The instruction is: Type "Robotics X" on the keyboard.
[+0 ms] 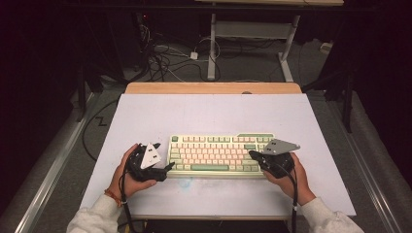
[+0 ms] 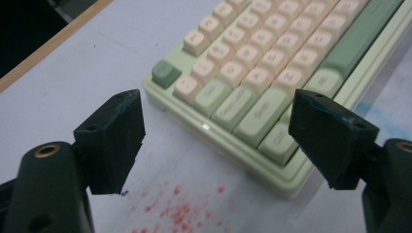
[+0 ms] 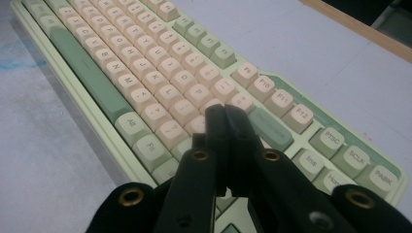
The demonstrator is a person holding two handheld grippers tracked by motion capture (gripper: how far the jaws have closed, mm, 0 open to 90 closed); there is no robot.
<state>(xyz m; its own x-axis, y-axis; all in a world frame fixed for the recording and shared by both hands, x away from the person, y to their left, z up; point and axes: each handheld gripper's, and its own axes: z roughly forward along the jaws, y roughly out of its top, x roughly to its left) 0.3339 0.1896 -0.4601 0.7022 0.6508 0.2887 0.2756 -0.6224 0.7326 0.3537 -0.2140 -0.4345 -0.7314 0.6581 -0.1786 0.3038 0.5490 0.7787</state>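
Observation:
A pale green keyboard [image 1: 219, 155] with cream and green keys lies on the white table top [image 1: 209, 114]. My left gripper [image 1: 168, 167] rests at the keyboard's left front corner. In the left gripper view its jaws stand wide apart, open [image 2: 216, 136], on either side of that corner of the keyboard [image 2: 272, 63], touching nothing. My right gripper [image 1: 252, 155] hovers over the keyboard's right end. The right gripper view shows it [image 3: 224, 114] shut, its tips pressed together just above the keys of the keyboard [image 3: 160, 77] near the Enter key, with nothing between them.
The white board lies on a wooden table whose edge [image 1: 214, 88] shows at the back. Red specks [image 2: 180, 206] and a blue smear [image 1: 184, 183] mark the surface in front of the keyboard. Cables [image 1: 165, 58] and a desk frame [image 1: 252, 34] stand on the floor beyond.

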